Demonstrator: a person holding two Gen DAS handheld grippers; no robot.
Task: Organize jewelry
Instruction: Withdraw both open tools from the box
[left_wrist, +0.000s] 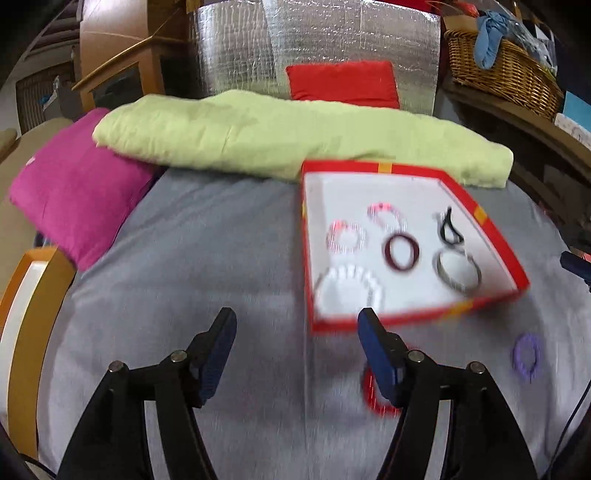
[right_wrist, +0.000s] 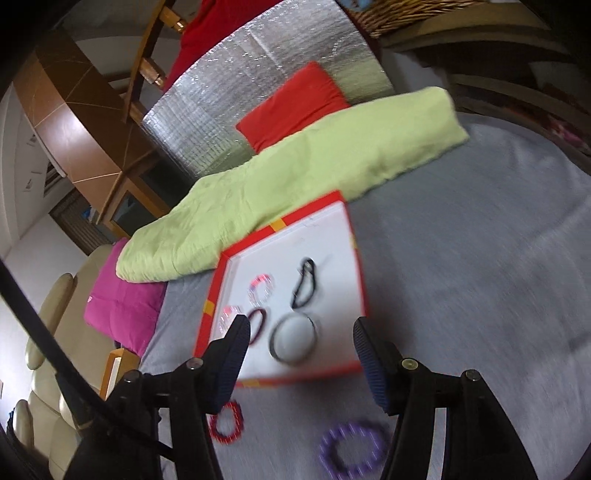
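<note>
Both empty: left gripper (left_wrist: 297, 317) and right gripper (right_wrist: 301, 326) gape above red box (left_wrist: 491, 240); no writing legible.

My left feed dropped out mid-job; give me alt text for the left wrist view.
The open, empty left gripper hovers over a grey bedspread, just short of a red-rimmed white tray holding six bracelets and bands. A red bracelet and a purple bracelet lie loose outside it. Green, pink and red cushions sit behind.
</note>
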